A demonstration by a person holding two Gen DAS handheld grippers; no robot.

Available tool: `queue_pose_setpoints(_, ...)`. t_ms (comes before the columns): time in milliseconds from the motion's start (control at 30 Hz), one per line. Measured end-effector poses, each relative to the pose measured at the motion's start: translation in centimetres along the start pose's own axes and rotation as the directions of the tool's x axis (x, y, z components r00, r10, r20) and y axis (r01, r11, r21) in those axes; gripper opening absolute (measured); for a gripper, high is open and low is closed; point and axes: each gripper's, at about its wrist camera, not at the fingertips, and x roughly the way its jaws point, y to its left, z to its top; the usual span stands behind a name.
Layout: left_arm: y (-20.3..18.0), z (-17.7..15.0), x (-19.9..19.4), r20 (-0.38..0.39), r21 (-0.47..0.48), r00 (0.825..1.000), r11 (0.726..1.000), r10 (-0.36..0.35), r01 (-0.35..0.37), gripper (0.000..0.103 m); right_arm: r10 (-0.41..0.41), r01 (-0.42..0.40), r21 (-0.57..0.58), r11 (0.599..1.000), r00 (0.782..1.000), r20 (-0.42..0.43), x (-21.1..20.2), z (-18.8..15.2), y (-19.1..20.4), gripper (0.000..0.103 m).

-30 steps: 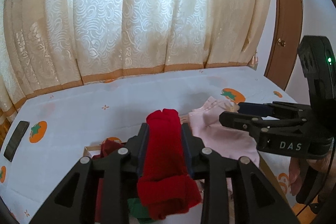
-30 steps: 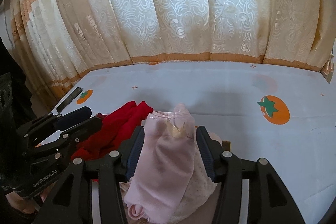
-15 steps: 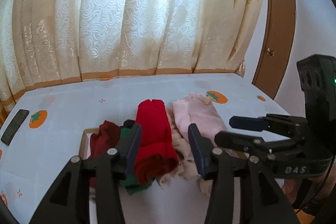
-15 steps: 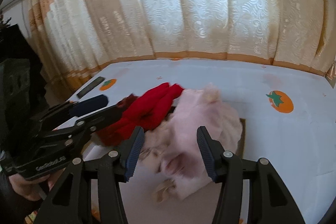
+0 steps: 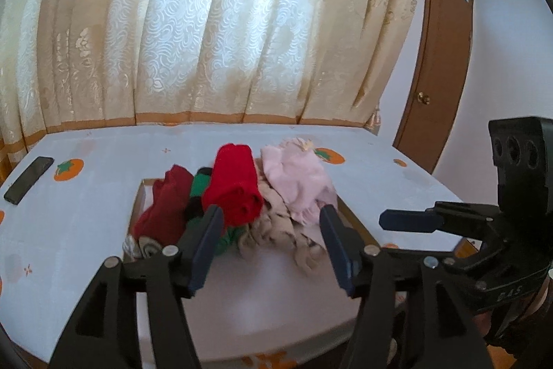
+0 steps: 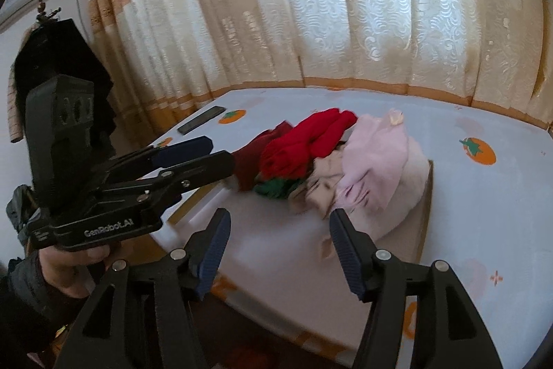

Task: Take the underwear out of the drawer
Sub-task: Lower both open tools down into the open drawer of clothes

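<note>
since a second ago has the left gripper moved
Yes. The left gripper has backed away from the red underwear, its jaws just opening, empty now; the curtain hem sits farther off.

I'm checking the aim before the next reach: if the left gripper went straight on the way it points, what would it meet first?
Probably the beige garment at the near edge of the pile, with the red underwear just behind. The left gripper is open and empty, aimed at them; depth is uncertain.

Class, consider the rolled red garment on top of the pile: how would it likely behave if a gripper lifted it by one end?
The red garment looks like soft knit, so it would probably droop and unroll. It seems light. Resting loosely on the pile, it may drag neighbouring clothes along.
</note>
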Motion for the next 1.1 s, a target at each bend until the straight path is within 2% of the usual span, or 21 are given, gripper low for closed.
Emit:
queue_pose_setpoints(467,-2.1,-3.1,-4.0,0.016,0.028,0.999,0.999,-0.029,0.029,0.062,0.064,-0.064,-0.027,0.998,0.998,-0.017,-4.2,-4.5,3.6,0.063)
queue_pose_setpoints(800,-2.3,-7.2,-5.3,-0.029,0.021,0.999,1.0,-0.017,0.018,0.064,0.066,-0.067,-0.019,0.998,0.997,-0.028,-6.5,-8.6,4.5,0.063)
queue_pose_setpoints(1100,-2.3,-11.3,-5.2,-0.092,0.003,0.996,1.0,-0.003,0.003,0.064,0.059,-0.056,0.045,0.997,0.997,-0.058,-5.9,-12.0,3.2,0.063)
